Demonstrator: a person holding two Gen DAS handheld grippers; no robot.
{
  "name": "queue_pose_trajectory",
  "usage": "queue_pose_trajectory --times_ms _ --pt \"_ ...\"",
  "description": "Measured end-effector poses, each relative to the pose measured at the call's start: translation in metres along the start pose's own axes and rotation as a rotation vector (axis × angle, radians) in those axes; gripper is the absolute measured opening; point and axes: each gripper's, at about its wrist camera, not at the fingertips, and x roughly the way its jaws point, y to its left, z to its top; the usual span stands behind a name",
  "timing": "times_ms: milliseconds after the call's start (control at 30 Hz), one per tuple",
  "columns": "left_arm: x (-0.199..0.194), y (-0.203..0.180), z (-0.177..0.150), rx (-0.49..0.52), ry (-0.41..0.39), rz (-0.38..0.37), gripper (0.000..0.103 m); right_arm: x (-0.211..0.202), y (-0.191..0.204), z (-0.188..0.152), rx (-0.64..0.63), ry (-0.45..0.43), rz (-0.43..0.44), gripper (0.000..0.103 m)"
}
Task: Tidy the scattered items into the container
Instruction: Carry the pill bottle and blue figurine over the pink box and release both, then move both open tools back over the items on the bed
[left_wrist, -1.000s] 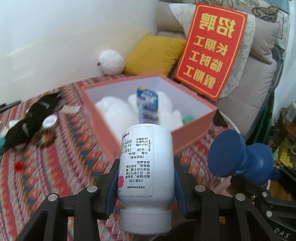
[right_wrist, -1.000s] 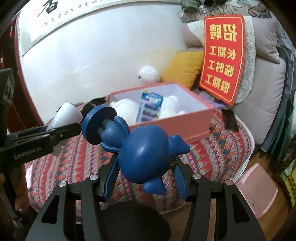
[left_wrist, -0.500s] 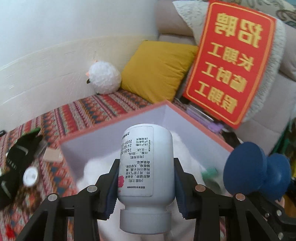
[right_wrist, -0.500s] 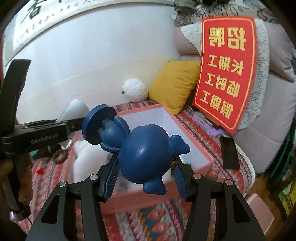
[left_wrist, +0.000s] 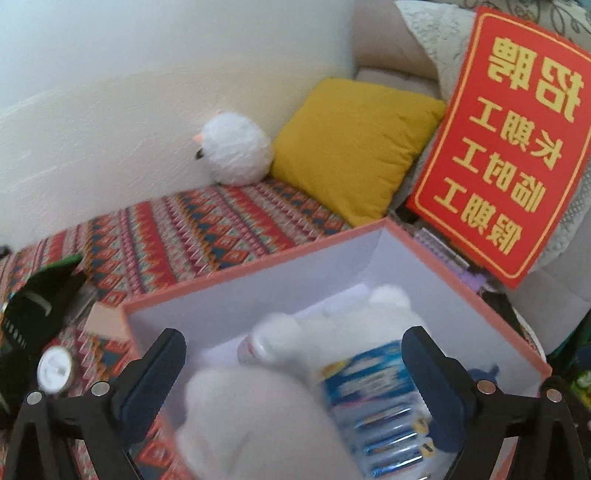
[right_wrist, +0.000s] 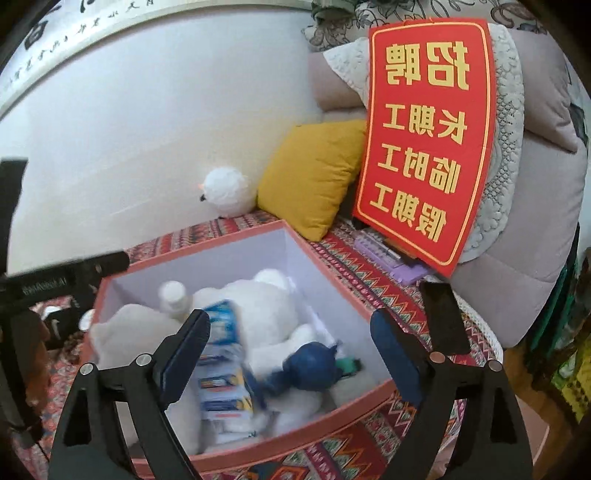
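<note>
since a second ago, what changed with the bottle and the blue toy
Both were let go: the left hand-held gripper dropped the white pill bottle and the right hand-held gripper the blue toy into the pink box. Both grippers are now open. The plush and battery pack stayed inside.

Box (right_wrist: 332, 417) sitting at lower centre of the frame on the patterned cloth (right_wrist: 373, 273), bottle (right_wrist: 173, 297), battery pack (right_wrist: 221, 369), plush bear (right_wrist: 266, 314) and bird toy (right_wrist: 314, 365) lying inside it, cushion (right_wrist: 314, 177) and sign (right_wrist: 424, 147) standing behind at upper right, round plush (right_wrist: 225, 190) sitting left of the cushion.
</note>
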Motion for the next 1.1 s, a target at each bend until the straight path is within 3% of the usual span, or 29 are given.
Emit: queue_pose_trajectory --times_ms 300,533,767,967,1033,1100 --pt "-0.083 0.053 -0.061 -0.092 -0.001 0.065 0.098 -0.082 0.062 -0.021 -0.051 -0.058 0.111 0.097" --pt "-0.154 0.124 -0.122 -0.148 -0.001 0.178 0.098 -0.107 0.151 -0.064 -0.141 0.008 0.242 0.099" --pt "-0.170 0.221 -0.175 -0.235 0.049 0.317 0.098 -0.084 0.262 -0.123 -0.234 0.145 0.392 0.099" --pt "-0.179 0.305 -0.219 -0.314 0.098 0.432 0.098 -0.025 0.342 -0.161 -0.225 0.306 0.484 0.099" --pt "-0.182 0.334 -0.234 -0.341 0.114 0.471 0.098 -0.001 0.359 -0.165 -0.191 0.344 0.501 0.098" --pt "-0.184 0.361 -0.248 -0.366 0.130 0.508 0.098 0.025 0.375 -0.165 -0.205 0.342 0.462 0.095"
